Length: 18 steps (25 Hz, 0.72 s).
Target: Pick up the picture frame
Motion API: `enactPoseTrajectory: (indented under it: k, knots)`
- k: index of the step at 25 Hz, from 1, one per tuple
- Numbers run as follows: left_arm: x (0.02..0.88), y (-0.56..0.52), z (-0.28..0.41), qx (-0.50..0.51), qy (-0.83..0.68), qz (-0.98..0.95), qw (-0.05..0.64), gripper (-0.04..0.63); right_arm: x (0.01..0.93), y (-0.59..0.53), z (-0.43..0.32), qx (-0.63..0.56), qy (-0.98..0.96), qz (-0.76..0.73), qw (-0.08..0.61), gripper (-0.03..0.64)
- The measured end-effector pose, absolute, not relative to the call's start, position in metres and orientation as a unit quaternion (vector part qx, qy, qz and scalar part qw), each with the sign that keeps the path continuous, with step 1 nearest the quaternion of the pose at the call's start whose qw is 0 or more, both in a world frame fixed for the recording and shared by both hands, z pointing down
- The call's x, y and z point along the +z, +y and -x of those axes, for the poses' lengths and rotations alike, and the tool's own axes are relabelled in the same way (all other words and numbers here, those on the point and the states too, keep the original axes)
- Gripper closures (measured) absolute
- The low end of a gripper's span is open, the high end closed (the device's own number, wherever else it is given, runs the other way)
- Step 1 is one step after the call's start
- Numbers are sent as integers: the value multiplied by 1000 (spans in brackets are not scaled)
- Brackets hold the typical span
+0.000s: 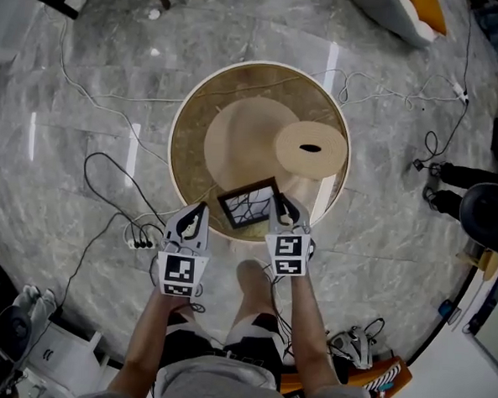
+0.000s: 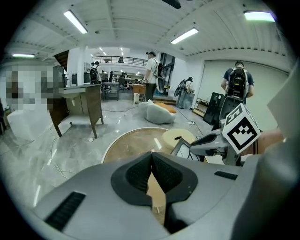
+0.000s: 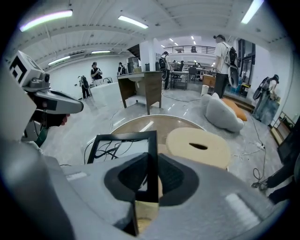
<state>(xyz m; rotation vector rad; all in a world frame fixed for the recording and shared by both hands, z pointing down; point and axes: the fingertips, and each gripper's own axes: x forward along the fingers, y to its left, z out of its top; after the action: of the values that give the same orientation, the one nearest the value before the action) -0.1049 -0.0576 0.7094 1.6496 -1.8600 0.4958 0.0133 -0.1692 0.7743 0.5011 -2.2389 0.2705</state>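
Note:
The black picture frame [image 1: 247, 209] hangs tilted over the near edge of the round glass table [image 1: 187, 106]. My right gripper [image 1: 281, 201] is shut on the frame's right bar. In the right gripper view that bar [image 3: 152, 154] runs straight between the pads, and floor cables show through the glass pane. My left gripper [image 1: 199, 210] is just left of the frame, apart from it. Its pads [image 2: 140, 173] meet at the tips with nothing between them. In the left gripper view the frame [image 2: 180, 147] shows at the right, held by the right gripper.
A round beige pad with a dark slot [image 1: 311, 149] lies on the table's right side, just beyond the frame. Cables and a power strip [image 1: 141, 239] lie on the marble floor at the left. A beanbag [image 1: 395, 14], a wooden desk [image 3: 140, 89] and several people are farther off.

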Motion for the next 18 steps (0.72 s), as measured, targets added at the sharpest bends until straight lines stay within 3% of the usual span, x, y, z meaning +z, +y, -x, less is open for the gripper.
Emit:
enactPoseTrajectory:
  k: [18]
  knots:
    - [516,-82,120,169,-695,-671,196,577,544,-194,-40,90,-895,-329,288,555]
